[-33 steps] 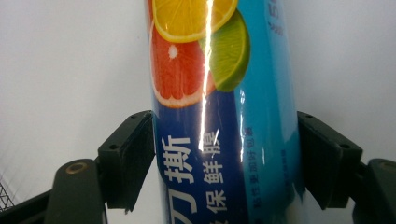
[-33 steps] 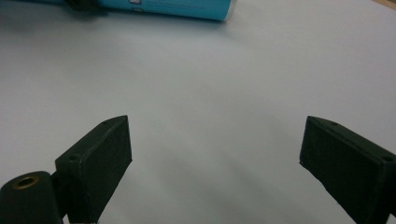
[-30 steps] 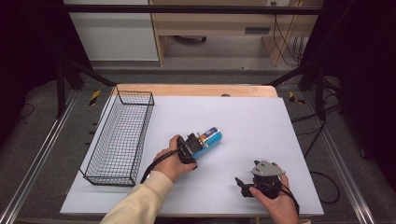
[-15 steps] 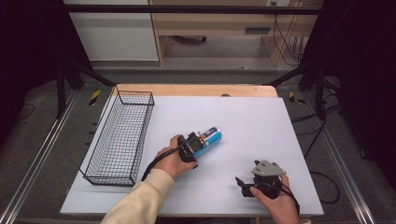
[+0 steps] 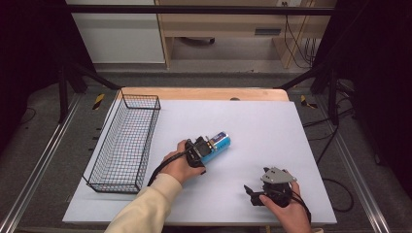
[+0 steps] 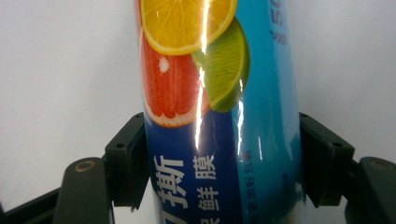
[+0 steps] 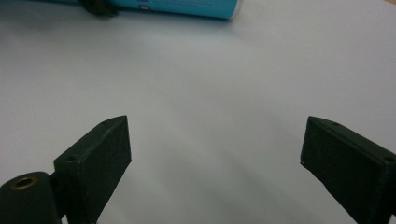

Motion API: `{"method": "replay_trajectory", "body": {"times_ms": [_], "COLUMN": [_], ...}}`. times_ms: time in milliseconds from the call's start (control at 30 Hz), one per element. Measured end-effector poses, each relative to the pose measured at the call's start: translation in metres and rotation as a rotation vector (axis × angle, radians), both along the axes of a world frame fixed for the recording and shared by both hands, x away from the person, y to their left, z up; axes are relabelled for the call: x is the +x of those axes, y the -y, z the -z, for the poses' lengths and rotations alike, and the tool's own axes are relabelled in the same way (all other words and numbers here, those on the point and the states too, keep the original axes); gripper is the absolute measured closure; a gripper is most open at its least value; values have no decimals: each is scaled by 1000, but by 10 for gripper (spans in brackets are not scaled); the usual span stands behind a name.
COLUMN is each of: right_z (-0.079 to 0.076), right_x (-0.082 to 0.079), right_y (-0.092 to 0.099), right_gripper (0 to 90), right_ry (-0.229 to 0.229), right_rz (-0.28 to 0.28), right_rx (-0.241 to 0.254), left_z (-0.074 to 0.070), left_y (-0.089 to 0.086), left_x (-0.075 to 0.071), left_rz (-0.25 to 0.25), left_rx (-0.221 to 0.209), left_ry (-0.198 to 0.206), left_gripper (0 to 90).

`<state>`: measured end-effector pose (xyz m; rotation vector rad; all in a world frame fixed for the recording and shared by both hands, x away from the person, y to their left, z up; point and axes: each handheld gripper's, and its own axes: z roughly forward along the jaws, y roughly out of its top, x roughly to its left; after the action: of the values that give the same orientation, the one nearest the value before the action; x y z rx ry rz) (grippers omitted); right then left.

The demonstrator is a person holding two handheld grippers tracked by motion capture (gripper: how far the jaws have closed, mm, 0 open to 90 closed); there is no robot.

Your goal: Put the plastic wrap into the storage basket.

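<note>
A blue drink can [image 5: 218, 144] printed with citrus slices lies on its side near the middle of the white table top [image 5: 265, 121]. My left gripper [image 5: 207, 148] is shut on it, and in the left gripper view both jaws press the sides of the can [image 6: 210, 93]. Near the front right of the table, my right gripper [image 5: 250, 194] is held low in a hand and points left. Its jaws stand wide apart in the right gripper view, with nothing between them [image 7: 215, 135]. The can's end [image 7: 187, 7] shows at the top of that view.
A black wire basket [image 5: 124, 141] stands along the left side of the table, with nothing visible inside. A strip of wooden table edge [image 5: 204, 93] runs along the far side. Metal rails and cables flank the table on the floor.
</note>
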<state>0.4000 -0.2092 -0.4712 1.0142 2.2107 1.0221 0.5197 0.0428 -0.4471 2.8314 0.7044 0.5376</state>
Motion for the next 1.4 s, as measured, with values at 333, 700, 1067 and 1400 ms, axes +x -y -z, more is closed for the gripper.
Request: {"method": "replay_trajectory", "body": {"times_ms": [333, 700, 1067, 1400], "right_z": [0, 0, 1, 1], "right_x": [0, 0, 0, 1], "right_y": [1, 1, 0, -1], "right_gripper": [88, 89, 89, 89], "right_ry": [3, 3, 1, 1], "right_rz": [4, 5, -3, -11], "right_rx": [9, 10, 5, -5], "left_z": [-1, -1, -8, -27], "left_y": [0, 0, 0, -10], "left_x": [0, -2, -8, -17], "left_rz": [-32, -42, -41, -37], "left_rx": [-12, -20, -24, -71], "left_ry": [-6, 0, 1, 32], "left_gripper": [305, 312, 315, 316]}}
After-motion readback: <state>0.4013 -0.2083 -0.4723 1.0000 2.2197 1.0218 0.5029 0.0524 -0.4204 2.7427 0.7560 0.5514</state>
